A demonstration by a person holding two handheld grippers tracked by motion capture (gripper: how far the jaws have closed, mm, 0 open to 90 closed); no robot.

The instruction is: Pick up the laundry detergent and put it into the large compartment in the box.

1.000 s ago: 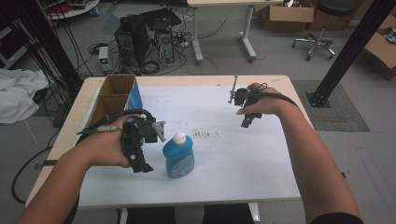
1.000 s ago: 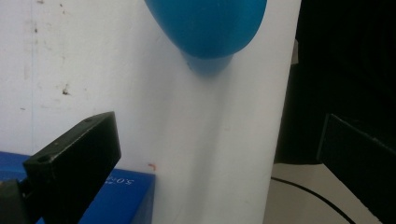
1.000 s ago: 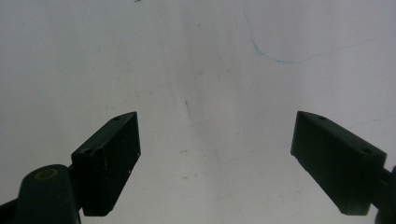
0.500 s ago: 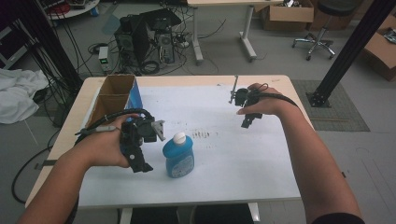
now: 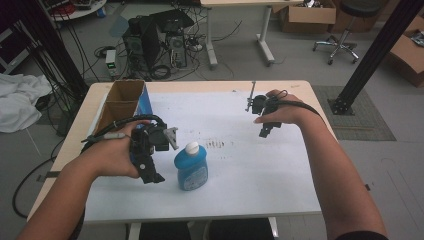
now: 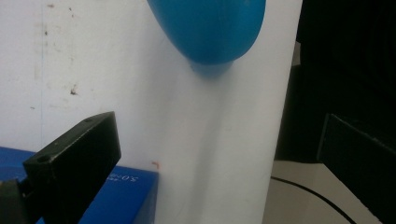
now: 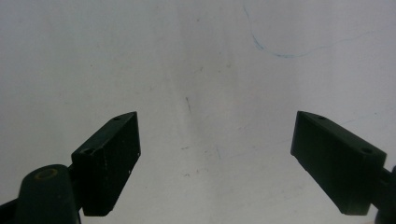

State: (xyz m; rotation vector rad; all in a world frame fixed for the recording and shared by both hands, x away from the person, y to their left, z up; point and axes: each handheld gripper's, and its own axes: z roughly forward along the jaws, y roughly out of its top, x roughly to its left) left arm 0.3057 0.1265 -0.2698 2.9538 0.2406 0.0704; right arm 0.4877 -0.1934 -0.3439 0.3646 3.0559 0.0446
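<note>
A blue bottle (image 5: 191,167) with a white cap (image 5: 192,147) stands upright on the white table (image 5: 260,170), near the front edge and a bit left of the middle. In the left gripper view its round blue body (image 6: 210,28) fills the top of the picture, with a dark shadow on the table just under it. The left gripper (image 5: 150,150) is just beside the bottle, on its left, held in the person's left hand (image 5: 112,155) — close, but I see a small gap, so they are not touching. Its two black jaws stand wide apart with nothing between them; one shows low at the left and the other low at the right of its own view. A blue box edge (image 6: 116,196) sits under the left jaw there. Behind that hand, at the far left of the table, is an open brown box (image 5: 120,102) with a blue side. The right gripper (image 5: 265,122) is well apart from the bottle, over toward the far right of the table, in the right hand (image 5: 280,112). Its jaws are spread wide too — bare white table with a few small marks shows between them.
</note>
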